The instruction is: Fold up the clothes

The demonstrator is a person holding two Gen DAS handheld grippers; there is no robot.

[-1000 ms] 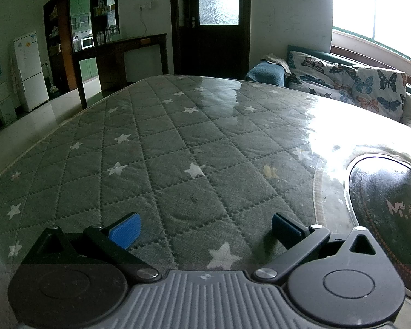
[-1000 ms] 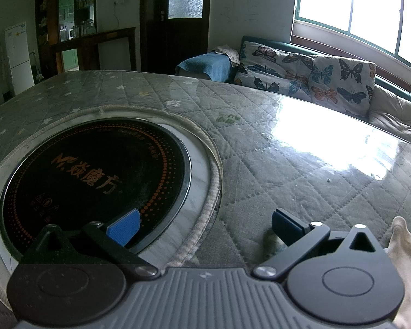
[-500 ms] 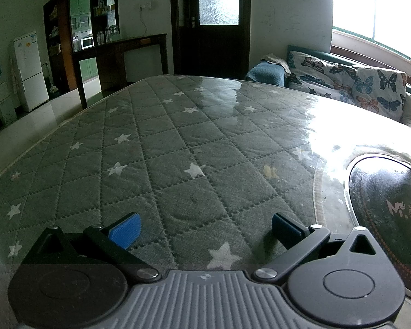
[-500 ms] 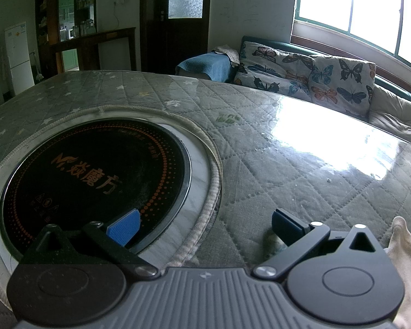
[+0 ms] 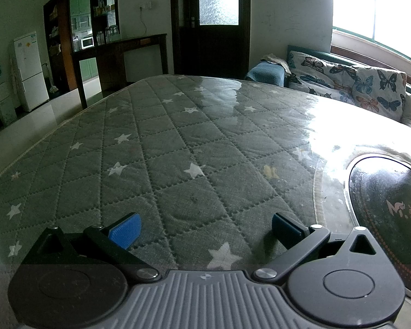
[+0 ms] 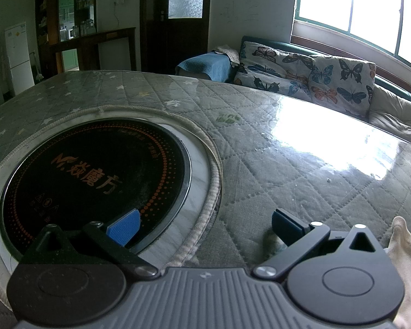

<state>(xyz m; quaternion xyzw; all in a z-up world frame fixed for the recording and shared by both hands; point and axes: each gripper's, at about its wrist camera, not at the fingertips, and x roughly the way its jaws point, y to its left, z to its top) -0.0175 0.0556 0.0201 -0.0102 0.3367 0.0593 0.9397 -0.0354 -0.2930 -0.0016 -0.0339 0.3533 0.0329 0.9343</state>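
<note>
Two grippers, left gripper [image 5: 204,226] and right gripper [image 6: 204,224], jaws wide, empty, over one quilted table [image 5: 178,150]; one cream cloth [image 6: 409,263] beside the right.

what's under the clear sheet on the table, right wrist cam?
Under the glossy clear sheet lies a grey quilted star-print cover, cut out around a round black induction cooktop. Window glare washes out part of it; the table below the quilt is hidden.

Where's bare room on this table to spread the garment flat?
Left of the cooktop, the quilted cover lies bare to its far edge. Right of the cooktop, bare up to the cloth by the right gripper. The cooktop fills the middle.
</note>
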